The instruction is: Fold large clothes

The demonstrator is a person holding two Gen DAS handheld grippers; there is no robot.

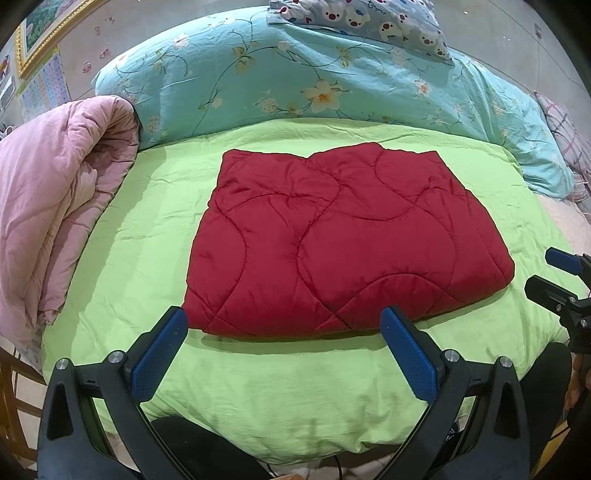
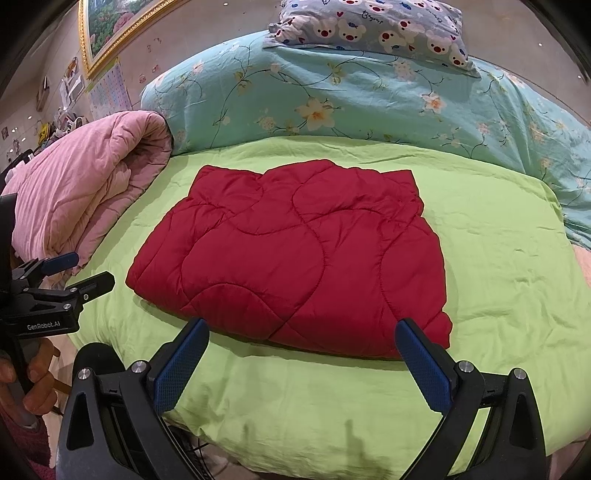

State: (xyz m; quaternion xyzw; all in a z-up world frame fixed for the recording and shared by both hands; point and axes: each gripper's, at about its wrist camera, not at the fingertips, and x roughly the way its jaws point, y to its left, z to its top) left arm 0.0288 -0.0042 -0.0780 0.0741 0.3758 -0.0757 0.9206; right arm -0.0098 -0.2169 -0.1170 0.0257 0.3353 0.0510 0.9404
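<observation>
A: Nearest to us, the left gripper [image 1: 284, 317] has its blue pads spread wide with nothing between them, hovering over the lime-green sheet [image 1: 280, 391] just short of the red quilted garment [image 1: 332, 236]. The right gripper [image 2: 301, 328] is the same: wide apart, empty, its tips at the garment's near edge.

B: So we hold nothing. Where is the red piece exactly?

A: It lies at the middle of the sheet, straight ahead at twelve o'clock from both grippers. It is a compact, thick rectangle with layered edges, so we judge the folding largely done. Whether another fold is wanted we cannot tell; the far edge looks slightly uneven and may need squaring.

B: And beyond it?

A: At ten o'clock a pink quilt [image 1: 55, 206] is heaped at the sheet's edge, apart from the red garment. Farther, at twelve, the turquoise floral duvet [image 1: 295, 77] is bunched up, and the bear-print pillow [image 1: 373, 22] rests on top of it.

B: What does one view give us that the other lacks?

A: The right wrist view shows the person's hand [image 2: 35, 384] on the left gripper's handle at eight o'clock, and more of the gold-framed picture [image 2: 110, 29] on the wall. The left wrist view shows the right gripper at three o'clock, and a plaid cloth [image 1: 569, 140] at two o'clock, which the right view misses.
</observation>
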